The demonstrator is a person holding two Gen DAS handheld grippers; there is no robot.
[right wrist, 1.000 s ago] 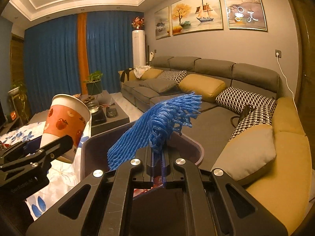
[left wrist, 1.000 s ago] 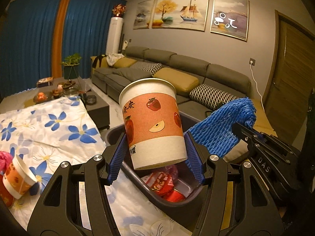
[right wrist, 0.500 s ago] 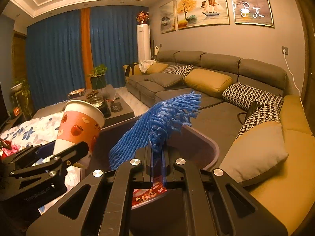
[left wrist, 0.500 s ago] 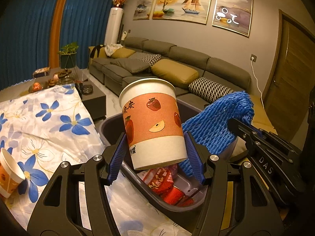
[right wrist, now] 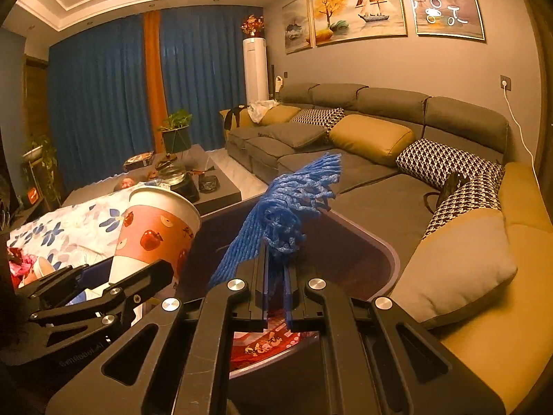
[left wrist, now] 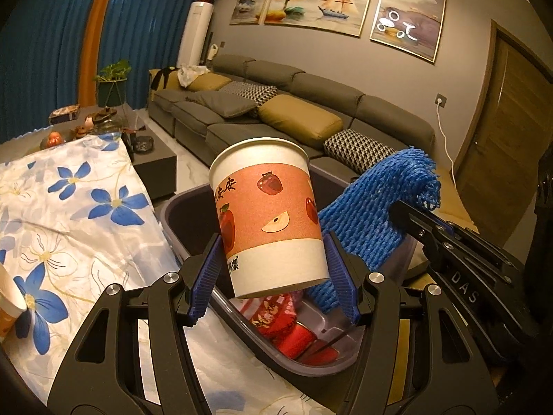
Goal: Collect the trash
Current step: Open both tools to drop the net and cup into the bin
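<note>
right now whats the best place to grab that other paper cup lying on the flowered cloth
Only a sliver of the paper cup shows at the left wrist view's edge, lying tilted on the flowered cloth. Probably pinch across its side wall near the rim, coming from above.

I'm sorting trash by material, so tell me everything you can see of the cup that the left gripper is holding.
The paper cup looks like white paper with an orange band printed with red apples, an apple slice and dark characters. It has a rolled rim, stands roughly upright, slightly tilted, and looks undented. The left gripper clamps its lower part between blue ribbed fingers, above the dark bin. Its inside is not visible.
</note>
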